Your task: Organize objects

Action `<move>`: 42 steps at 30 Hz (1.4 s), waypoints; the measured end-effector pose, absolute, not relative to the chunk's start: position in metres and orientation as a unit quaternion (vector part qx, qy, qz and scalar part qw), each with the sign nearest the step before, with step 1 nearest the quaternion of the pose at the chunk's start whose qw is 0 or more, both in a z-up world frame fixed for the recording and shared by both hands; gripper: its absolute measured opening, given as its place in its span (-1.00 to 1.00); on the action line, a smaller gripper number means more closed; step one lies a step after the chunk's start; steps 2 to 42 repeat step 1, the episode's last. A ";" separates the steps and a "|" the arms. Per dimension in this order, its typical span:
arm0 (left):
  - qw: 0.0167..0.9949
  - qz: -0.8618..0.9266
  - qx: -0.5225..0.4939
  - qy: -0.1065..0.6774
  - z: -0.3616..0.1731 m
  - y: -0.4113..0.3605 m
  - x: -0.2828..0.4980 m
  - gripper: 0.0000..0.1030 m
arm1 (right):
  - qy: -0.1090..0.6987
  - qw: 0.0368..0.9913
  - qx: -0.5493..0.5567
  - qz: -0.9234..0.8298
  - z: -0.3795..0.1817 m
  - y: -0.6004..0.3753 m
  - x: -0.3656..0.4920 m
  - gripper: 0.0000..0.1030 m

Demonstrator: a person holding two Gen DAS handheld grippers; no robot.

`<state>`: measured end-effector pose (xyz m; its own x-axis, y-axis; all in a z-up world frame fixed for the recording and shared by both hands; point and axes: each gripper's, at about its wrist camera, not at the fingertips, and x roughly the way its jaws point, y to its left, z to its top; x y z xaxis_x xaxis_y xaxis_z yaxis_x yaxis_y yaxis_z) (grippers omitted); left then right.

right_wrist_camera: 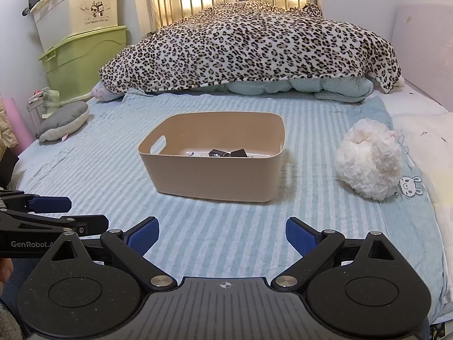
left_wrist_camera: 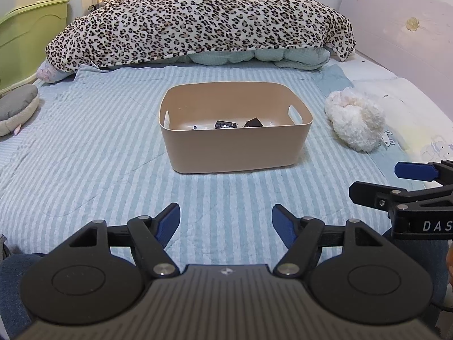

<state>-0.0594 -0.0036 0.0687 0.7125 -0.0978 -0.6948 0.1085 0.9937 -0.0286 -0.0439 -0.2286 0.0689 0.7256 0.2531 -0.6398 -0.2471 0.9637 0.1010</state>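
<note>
Bare striped sheet [left_wrist_camera: 113,170] lies before the bin [left_wrist_camera: 235,153].

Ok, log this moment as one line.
left claw open, empty | right claw open, empty | bin on bed, holds small dark items

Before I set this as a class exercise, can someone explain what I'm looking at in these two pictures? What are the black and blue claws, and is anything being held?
The claws are hand-held grippers, one in each of a person's hands, each with a camera looking forward along its two blue-padded fingers. One picture comes from the left gripper, the other from the right gripper; each also catches the other gripper at its edge. Both are open and hold nothing.

They hover over a bed with a striped blue sheet. On it stands a tan plastic bin with a few small dark items inside, too small to identify. To its right lies a fluffy white toy, to its left a grey cushion. Behind is a leopard-print blanket.
</note>
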 end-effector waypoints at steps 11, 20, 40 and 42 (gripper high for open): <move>0.925 -0.055 0.005 0.376 0.068 -0.003 -0.058 0.47 | 0.346 0.928 0.004 0.135 0.068 -0.228 -0.043 0.90; 0.925 -0.055 0.005 0.376 0.068 -0.003 -0.058 0.47 | 0.346 0.928 0.004 0.135 0.068 -0.228 -0.043 0.90; 0.925 -0.055 0.005 0.376 0.068 -0.003 -0.058 0.47 | 0.346 0.928 0.004 0.135 0.068 -0.228 -0.043 0.90; 0.925 -0.055 0.005 0.376 0.068 -0.003 -0.058 0.47 | 0.346 0.928 0.004 0.135 0.068 -0.228 -0.043 0.90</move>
